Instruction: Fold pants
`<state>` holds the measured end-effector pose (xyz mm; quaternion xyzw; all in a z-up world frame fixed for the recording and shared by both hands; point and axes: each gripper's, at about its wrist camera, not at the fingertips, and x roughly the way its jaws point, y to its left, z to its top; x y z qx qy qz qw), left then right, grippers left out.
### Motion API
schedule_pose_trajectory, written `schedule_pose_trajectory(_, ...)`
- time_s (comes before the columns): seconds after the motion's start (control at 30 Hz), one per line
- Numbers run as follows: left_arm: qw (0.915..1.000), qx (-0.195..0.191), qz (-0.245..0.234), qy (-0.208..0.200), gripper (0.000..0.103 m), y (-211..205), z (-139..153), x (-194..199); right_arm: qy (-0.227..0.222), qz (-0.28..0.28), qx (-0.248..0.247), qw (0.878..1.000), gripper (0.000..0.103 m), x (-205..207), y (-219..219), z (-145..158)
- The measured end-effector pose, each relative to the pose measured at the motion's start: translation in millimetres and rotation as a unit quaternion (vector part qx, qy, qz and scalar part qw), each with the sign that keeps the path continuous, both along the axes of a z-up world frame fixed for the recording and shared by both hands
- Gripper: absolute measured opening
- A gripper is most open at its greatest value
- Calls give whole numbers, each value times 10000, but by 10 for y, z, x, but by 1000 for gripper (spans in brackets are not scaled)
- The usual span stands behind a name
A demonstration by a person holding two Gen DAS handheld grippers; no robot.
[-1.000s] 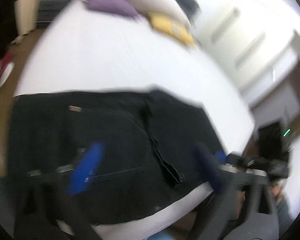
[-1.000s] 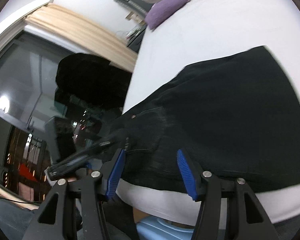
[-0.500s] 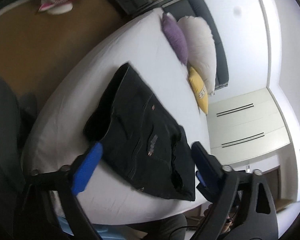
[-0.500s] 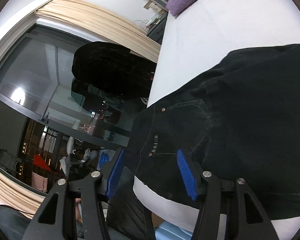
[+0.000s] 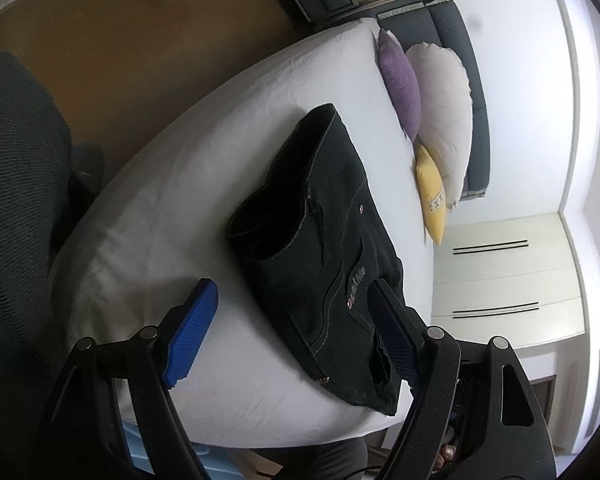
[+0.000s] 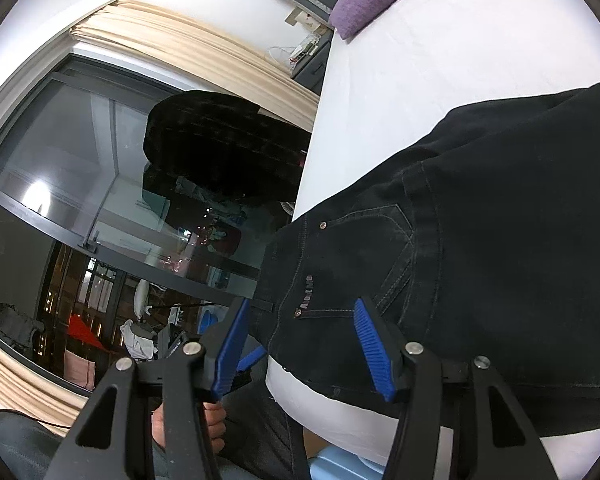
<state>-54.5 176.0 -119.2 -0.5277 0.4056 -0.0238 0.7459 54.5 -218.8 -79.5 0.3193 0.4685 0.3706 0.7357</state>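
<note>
Black jeans (image 5: 320,248) lie folded in a compact stack on the white bed (image 5: 188,184), near its front edge. They also fill the right of the right wrist view (image 6: 480,220), with a back pocket and small label showing. My left gripper (image 5: 292,332) is open and empty, held above the bed just short of the jeans. My right gripper (image 6: 300,344) is open and empty, hovering over the waist corner of the jeans at the bed's edge.
A purple pillow (image 5: 400,80), a white pillow (image 5: 444,112) and a yellow pillow (image 5: 432,196) lie at the head of the bed. A white wardrobe (image 5: 500,280) stands to the right. A dark window with beige curtains (image 6: 160,40) is left of the bed.
The left gripper has pulled back and swung, so the jeans now look smaller and farther away. The right view has tilted toward the window, with the jeans' pocket corner coming between its fingers.
</note>
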Motion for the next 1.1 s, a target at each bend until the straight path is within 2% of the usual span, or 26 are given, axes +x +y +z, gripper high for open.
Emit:
schedule_pose_trajectory(0.23, 9992, -229, 289, -171, 75, 32, -231, 148, 12, 67, 12, 10000, 58, 7, 44, -1)
schedule_pose_trajectory(0.3, 9992, -220, 290, -176, 62, 27, -262, 217, 18, 84, 17, 10000, 58, 38, 61, 2)
schedule_pose_trajectory(0.33, 9993, -224, 264, -140, 49, 15, -284, 236, 13, 103, 13, 9999, 58, 59, 77, 3)
schedule_pose_trajectory(0.37, 9993, -248, 268, -77, 42, 5, -316, 248, 1, 143, -20, 9999, 58, 95, 108, 12)
schedule_pose_trajectory(0.43, 9994, -267, 237, -3, 31, 3, -349, 285, -2, 220, -74, 9997, 58, 161, 176, 10)
schedule_pose_trajectory(0.6, 9991, -388, 170, -40, 20, 61, -366, 346, 143, 381, -324, 9986, 58, 316, 310, -106)
schedule_pose_trajectory(0.73, 9997, -202, 69, -130, 16, 52, -248, 418, 428, 360, -548, 9969, 58, 414, 312, -277)
schedule_pose_trajectory(0.83, 9996, 27, -84, -284, 15, 26, -49, 447, 751, 344, -1043, 9911, 56, 447, 324, -501)
schedule_pose_trajectory(1.1, 9909, 769, -647, -893, 14, -370, 645, 664, 419, 318, -1015, 9934, 56, 332, 318, -602)
